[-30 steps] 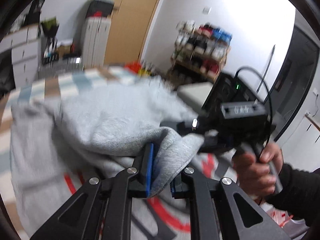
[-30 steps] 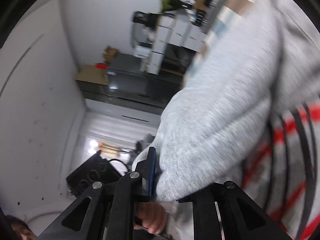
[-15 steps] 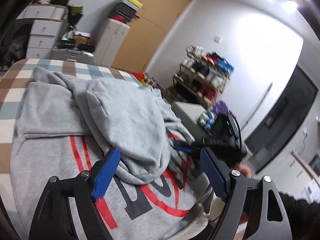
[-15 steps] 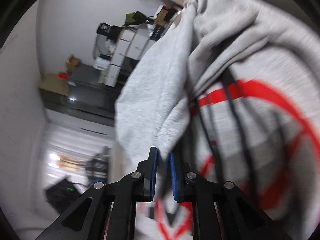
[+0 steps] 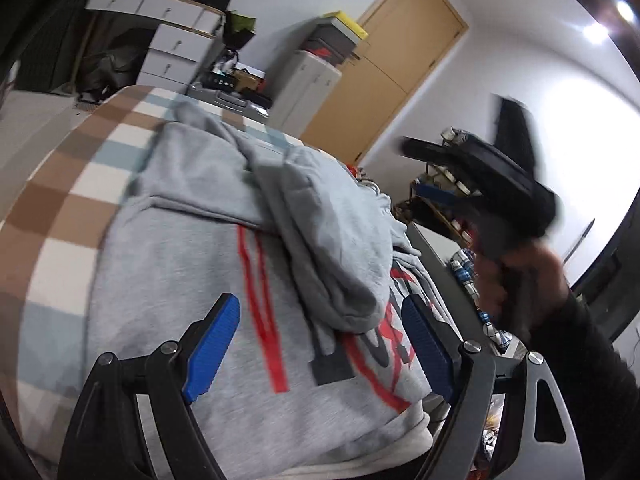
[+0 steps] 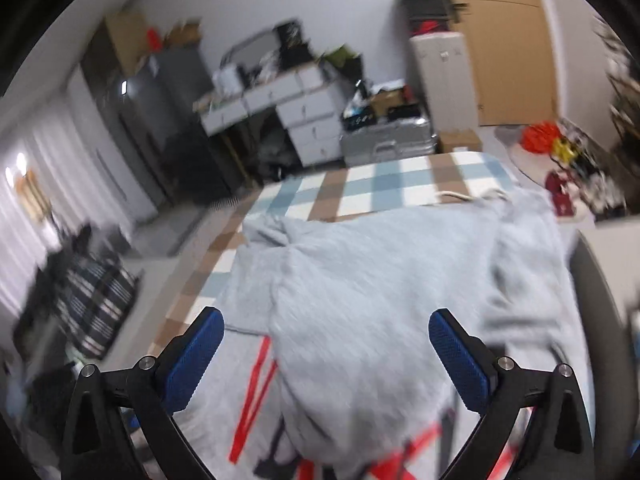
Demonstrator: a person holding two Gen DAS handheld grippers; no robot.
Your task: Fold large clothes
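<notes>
A large grey sweatshirt (image 5: 192, 280) with a red and black print lay spread on a checked blanket (image 5: 60, 208), reaching from near its far edge to the near edge. One sleeve (image 5: 320, 232) had been folded across the chest, its cuff resting on the print; judging by this, the fold was only begun, with the other sleeve and the body apparently still to do. The left gripper (image 5: 320, 344) hovered above the near part of the sweatshirt, blue fingers (image 5: 212, 348) wide apart, nothing between them. The right gripper (image 6: 326, 360) tilted down over the folded sleeve, its jaws having just sprung open, wide and empty. A hand (image 5: 516, 280) in a dark sleeve gripped its handle.
</notes>
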